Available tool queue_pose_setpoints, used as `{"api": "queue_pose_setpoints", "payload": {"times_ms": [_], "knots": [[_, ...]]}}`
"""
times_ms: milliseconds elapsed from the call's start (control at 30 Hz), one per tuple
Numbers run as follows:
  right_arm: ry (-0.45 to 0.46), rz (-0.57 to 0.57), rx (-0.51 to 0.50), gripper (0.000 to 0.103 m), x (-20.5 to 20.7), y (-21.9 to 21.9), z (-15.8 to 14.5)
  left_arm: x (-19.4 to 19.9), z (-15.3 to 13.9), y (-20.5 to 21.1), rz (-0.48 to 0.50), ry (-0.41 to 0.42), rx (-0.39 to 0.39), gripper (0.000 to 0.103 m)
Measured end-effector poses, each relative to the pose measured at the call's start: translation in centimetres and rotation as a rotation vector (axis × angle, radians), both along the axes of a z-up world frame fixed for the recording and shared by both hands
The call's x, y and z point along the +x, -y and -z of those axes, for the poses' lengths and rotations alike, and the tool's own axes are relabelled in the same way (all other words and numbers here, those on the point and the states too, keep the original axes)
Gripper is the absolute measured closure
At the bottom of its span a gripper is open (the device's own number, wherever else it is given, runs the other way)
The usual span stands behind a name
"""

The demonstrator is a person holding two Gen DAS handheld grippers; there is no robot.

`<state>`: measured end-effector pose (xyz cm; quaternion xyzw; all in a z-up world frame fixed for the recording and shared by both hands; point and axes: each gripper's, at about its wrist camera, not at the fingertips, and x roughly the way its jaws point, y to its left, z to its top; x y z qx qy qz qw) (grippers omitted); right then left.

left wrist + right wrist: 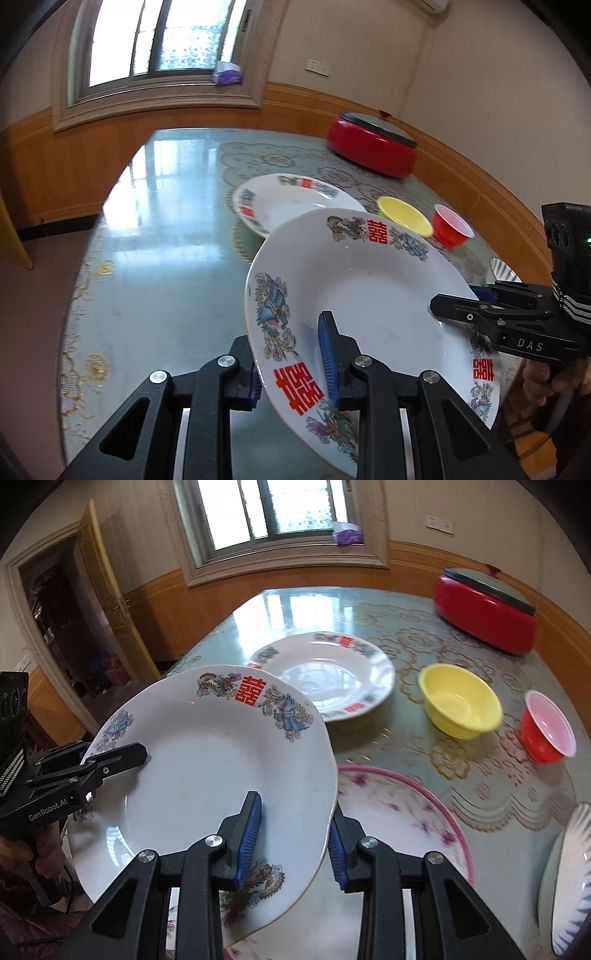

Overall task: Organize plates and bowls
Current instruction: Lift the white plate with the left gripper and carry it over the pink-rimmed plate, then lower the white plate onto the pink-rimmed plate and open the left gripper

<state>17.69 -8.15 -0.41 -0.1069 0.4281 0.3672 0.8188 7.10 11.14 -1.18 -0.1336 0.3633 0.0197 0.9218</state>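
Note:
A white plate with red characters and phoenix patterns (369,288) (207,746) hangs tilted above the table, held at two places on its rim. My left gripper (291,369) (110,757) is shut on its left rim, one blue pad above and one below. On the plate's right rim my right gripper (293,843) (461,299) is shut the same way. A matching plate (291,203) (325,675) lies flat on the table beyond. A yellow bowl (404,216) (460,701) and a small red bowl (452,225) (546,727) stand to its right.
A pink-rimmed flowered plate (399,812) lies under the held plate's right side. A blue-patterned bowl (569,878) shows at the right edge. A red lidded pot (373,147) (487,609) sits at the back right of the glass-topped table (166,221). A hand grips each gripper handle.

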Motion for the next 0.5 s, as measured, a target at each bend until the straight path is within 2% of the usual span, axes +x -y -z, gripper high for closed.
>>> {"api": "queue_pose_setpoints", "payload": {"times_ms": [233, 500], "knots": [[-0.028, 0.065, -0.009, 0.069, 0.3, 4.4, 0.5, 2.3, 0.6, 5.0, 0.1, -0.015, -0.05, 0.075], [-0.073, 0.095, -0.031, 0.069, 0.7, 7.9, 2.5, 3.8, 2.4, 8.3, 0.129, -0.061, -0.075, 0.075]]}}
